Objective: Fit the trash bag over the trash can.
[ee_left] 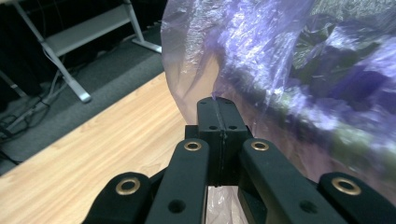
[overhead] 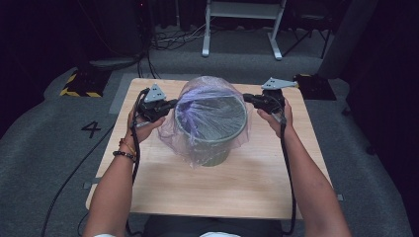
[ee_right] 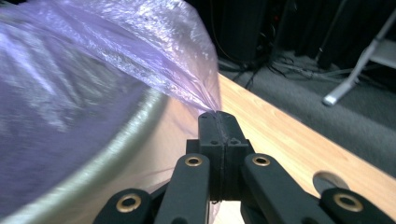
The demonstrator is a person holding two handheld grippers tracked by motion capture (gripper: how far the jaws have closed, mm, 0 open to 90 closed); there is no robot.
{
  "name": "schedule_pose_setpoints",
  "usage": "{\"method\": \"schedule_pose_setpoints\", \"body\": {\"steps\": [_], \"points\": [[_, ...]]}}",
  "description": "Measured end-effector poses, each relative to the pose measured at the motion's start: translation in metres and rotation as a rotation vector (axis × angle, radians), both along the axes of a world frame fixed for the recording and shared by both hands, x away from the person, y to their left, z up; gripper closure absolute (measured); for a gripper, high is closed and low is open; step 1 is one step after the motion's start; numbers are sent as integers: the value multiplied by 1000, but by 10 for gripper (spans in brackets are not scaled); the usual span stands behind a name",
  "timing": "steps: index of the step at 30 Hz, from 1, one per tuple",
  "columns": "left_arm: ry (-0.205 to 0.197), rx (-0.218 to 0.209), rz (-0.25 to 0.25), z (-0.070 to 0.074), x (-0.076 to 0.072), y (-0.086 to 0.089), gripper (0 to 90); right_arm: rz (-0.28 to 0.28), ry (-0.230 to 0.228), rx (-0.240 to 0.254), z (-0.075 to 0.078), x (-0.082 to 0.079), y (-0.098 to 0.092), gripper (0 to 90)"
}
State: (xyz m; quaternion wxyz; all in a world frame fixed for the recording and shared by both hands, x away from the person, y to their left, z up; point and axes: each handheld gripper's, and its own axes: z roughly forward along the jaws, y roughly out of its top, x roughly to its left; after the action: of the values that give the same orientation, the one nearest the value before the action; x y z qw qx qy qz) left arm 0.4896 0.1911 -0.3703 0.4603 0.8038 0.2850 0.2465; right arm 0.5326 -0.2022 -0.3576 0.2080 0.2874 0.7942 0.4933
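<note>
Bag drapes over the bin mid-table, and I've got its film pinched on both sides, left gripper and right gripper clamped opposite across the rim, equally near.

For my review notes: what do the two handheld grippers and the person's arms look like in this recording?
Both the left gripper and the right gripper are black, each topped by a grey three-cornered plate and trailing a black cable along the forearm. The gripper views show black linkage arms with brass-coloured rivets behind flat black jaws. The forearms are bare, with no sleeves; the left wrist wears a dark beaded bracelet and a thin orange band.
</note>
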Motion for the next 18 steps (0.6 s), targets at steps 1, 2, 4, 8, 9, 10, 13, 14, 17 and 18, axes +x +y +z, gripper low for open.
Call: {"method": "schedule_pose_setpoints", "body": {"steps": [1, 2, 4, 8, 9, 10, 13, 14, 17, 18], "points": [[1, 1, 2, -2, 2, -2, 900, -6, 13, 0, -2, 2, 0, 900], [3, -2, 3, -3, 4, -3, 900, -10, 28, -11, -5, 4, 1, 900], [12, -13, 10, -6, 8, -6, 900, -21, 46, -29, -11, 7, 1, 900], [29, -43, 17, -11, 15, -10, 900, -26, 108, -34, -27, 11, 3, 900], [34, -51, 23, -12, 16, -10, 900, -21, 119, -39, -30, 11, 4, 900], [40, -55, 25, -12, 17, -11, 900, -14, 127, -47, -33, 11, 5, 900], [77, -48, 39, -15, 21, -13, 900, 10, 157, -65, -40, 10, 11, 900], [79, -41, 43, -15, 22, -14, 900, 24, 163, -68, -42, 8, 13, 900], [92, -30, 59, -14, 24, -17, 900, 32, 164, -77, -45, 5, 15, 900], [103, -27, 65, -15, 25, -19, 900, 33, 170, -76, -45, 5, 15, 900]]}}
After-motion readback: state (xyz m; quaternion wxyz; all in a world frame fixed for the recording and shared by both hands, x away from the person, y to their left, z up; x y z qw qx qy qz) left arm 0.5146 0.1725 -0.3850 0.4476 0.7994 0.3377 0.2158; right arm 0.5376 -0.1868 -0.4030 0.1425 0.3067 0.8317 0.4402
